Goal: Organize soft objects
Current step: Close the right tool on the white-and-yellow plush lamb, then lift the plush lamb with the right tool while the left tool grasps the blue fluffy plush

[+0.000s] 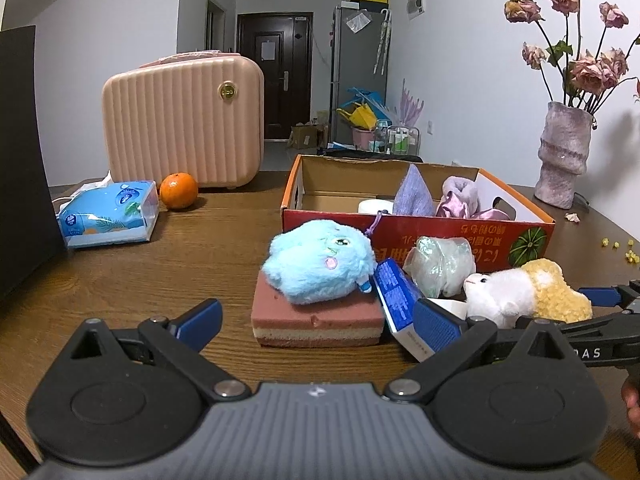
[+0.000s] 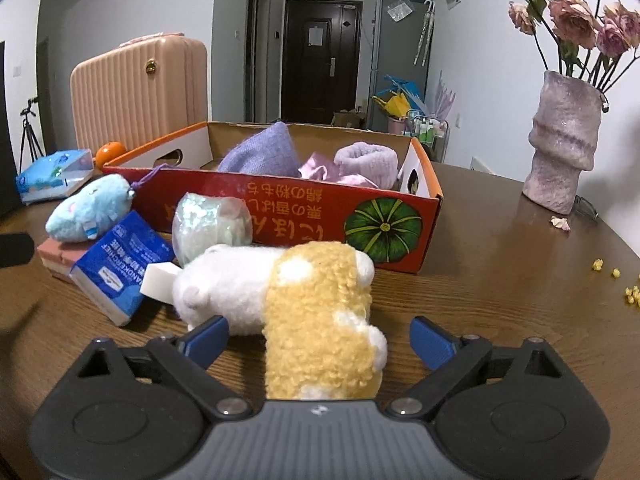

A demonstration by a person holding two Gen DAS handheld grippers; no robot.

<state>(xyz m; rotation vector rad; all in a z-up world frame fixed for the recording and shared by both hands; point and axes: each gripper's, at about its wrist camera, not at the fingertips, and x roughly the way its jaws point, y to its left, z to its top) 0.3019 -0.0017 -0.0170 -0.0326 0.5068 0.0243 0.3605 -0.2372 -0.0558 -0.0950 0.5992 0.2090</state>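
A white and yellow plush sheep point(image 2: 312, 304) lies on the wooden table between the fingers of my right gripper point(image 2: 320, 340), which is open; the blue pads stand clear of its sides. My left gripper point(image 1: 318, 324) is open too, empty, just short of a layered brown sponge point(image 1: 316, 320) with a blue plush point(image 1: 320, 268) on top. A blue tissue pack point(image 1: 394, 296) and a shiny wrapped bundle point(image 1: 440, 264) lie between plush and sheep point(image 1: 524, 292). Behind them stands a red cardboard box point(image 2: 280, 200) holding a purple cloth point(image 2: 258, 150), pink satin and a lavender band point(image 2: 366, 160).
A pink ribbed case point(image 1: 180, 128), an orange point(image 1: 179, 191) and a wipes pack point(image 1: 108, 214) sit at the back left. A vase point(image 2: 564, 140) of dried roses stands at the right, with yellow crumbs point(image 2: 632, 294) near it. A dark panel point(image 1: 20, 160) borders the left edge.
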